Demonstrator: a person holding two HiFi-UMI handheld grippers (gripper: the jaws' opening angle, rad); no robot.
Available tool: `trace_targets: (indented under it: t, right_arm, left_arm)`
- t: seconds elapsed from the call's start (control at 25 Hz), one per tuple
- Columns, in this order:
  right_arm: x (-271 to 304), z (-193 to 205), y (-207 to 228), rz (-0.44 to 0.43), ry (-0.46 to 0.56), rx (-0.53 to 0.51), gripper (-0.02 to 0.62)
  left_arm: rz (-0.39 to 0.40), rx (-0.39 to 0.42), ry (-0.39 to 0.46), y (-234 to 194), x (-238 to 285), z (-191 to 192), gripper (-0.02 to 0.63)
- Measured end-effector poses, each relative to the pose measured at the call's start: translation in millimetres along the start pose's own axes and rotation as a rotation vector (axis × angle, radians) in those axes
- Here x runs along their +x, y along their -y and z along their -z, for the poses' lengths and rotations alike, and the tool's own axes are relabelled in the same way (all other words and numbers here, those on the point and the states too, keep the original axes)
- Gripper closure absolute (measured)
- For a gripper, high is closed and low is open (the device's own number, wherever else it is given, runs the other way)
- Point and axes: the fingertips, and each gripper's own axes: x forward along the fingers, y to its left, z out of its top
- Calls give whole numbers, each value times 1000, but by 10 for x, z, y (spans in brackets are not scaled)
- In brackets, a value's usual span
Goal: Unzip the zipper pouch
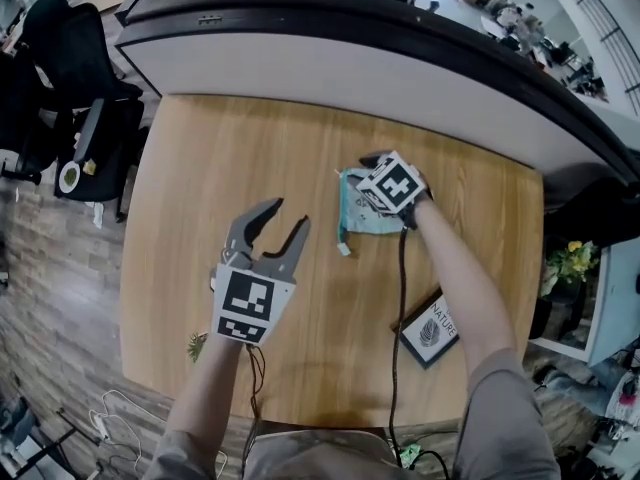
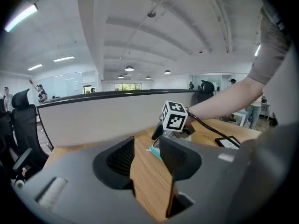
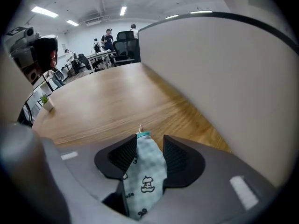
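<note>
Anchoring looks the step in hand: the zipper pouch (image 3: 144,181) sits pinched between the fingers of the right gripper (image 3: 148,143) at the surface (image 1: 200,168), while the left gripper (image 1: 288,218), fingers apart and empty with the pouch ahead of them, would next need to reach in and draw it unzipped.

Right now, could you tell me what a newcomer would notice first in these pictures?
The pale teal zipper pouch stands out, right of centre on the wooden table and pinched between the fingers of the right gripper. The left gripper hovers open over bare wood to its left, and a framed card sits near the table's front edge.
</note>
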Motion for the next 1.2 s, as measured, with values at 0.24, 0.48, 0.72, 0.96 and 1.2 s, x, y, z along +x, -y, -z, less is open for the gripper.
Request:
trace_targets:
  t: [0.24,0.48,0.72,0.96,1.2]
  right_arm:
    - [202,132,2,-60,-52,-11,431]
    - [231,178,-39,-82,-62,60,433]
    - [161,272,-190,-63,-56,100,529]
    - [-452,45,-278,35,189,172,534]
    - [-1589,-339,-455,173,500,198,535]
  left_arm:
    - [12,-6,-28,21,28,162,437]
    - [35,-15,-23,86,-38,223,437]
    - [29,0,-34,171,-129,251,437]
    - [9,21,-4,184,-368,93,437]
    - [-25,60,47,223,-734,-249,437]
